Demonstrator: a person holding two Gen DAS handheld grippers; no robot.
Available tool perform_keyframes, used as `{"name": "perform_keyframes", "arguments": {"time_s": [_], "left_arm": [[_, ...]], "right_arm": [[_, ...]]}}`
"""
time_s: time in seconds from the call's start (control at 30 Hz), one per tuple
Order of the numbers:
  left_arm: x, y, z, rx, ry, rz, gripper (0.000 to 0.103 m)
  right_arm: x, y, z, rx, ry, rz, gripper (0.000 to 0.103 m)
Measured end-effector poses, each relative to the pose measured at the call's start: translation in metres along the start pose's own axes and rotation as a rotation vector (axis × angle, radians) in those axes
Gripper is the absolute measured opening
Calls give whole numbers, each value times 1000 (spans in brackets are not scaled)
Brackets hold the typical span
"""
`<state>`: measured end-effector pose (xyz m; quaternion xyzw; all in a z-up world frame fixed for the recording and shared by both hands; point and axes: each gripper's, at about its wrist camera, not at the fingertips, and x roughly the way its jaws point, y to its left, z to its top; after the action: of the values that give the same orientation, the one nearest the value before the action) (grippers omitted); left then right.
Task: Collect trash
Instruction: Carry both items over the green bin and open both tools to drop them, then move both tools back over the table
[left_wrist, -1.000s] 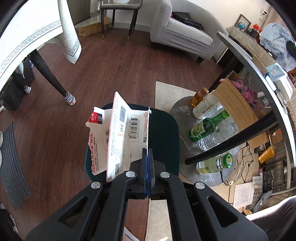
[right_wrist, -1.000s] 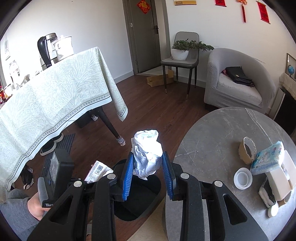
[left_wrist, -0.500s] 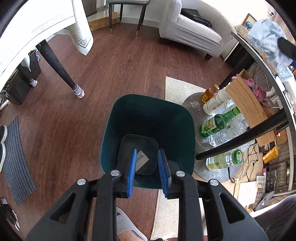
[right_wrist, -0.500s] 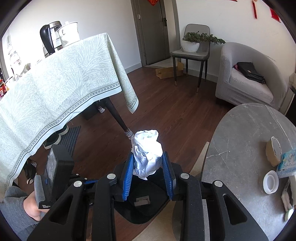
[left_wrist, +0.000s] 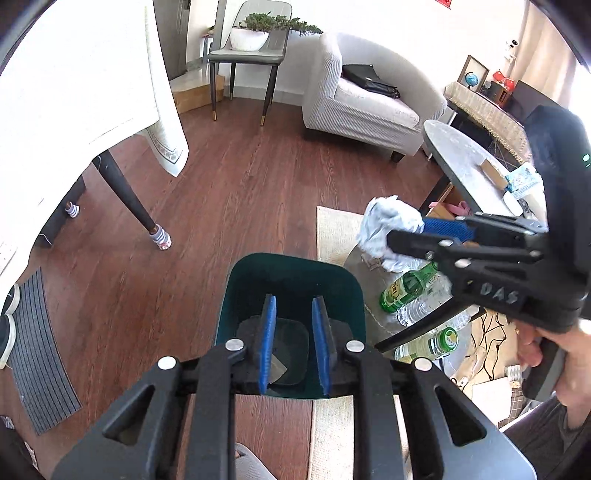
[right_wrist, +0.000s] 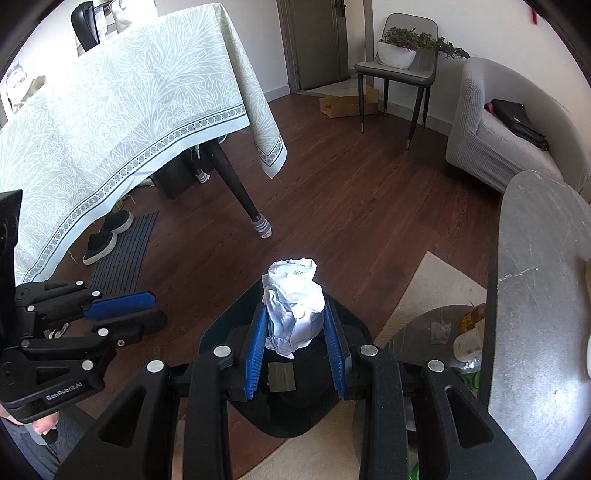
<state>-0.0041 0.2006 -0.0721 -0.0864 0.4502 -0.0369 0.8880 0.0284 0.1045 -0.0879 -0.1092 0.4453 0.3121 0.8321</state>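
Right gripper (right_wrist: 295, 354) was clamped on a crumpled white paper wad (right_wrist: 293, 308), held above the dark green plastic waste bin (left_wrist: 291, 273) on the wood floor; left gripper (left_wrist: 293, 345) hung over the same bin with jaws apart and nothing in them. A flat scrap of paper (left_wrist: 277, 365) lay in the bin's bottom. Risk judged: the wad sat toward the bin's rim in the left view, so letting go there could drop it onto the beige rug (left_wrist: 332, 229).

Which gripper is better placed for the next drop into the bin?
Right. The right gripper is shut on the crumpled paper and hangs above the dark green bin. The left gripper is open with nothing between its fingers.
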Motion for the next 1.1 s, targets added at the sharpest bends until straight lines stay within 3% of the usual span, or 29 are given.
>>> {"name": "perform_keyframes", "arguments": {"time_s": [0.13,0.53,0.6,0.67,0.7,0.9,1.1], "left_arm": [[-14,-3,8,3,-29,-10,14],[-45,-10,31,-2,-105,-26,14],[-49,-12,32,2,-119,-26,22],[-52,-13,34,6,-132,-25,34],[-54,-14,35,6,-140,-22,34],[-59,-19,41,-2,-163,-31,34],[-71,-28,49,17,-206,-20,34]], "right_arm": [[21,5,-7,-11,44,5,31],[69,10,-37,-69,219,-26,33],[72,10,-41,-61,247,-9,39],[72,10,-44,-66,258,-19,56],[72,11,-45,-72,262,-21,58],[63,10,-48,-88,258,-20,58],[39,9,-43,-80,192,17,58]]}}
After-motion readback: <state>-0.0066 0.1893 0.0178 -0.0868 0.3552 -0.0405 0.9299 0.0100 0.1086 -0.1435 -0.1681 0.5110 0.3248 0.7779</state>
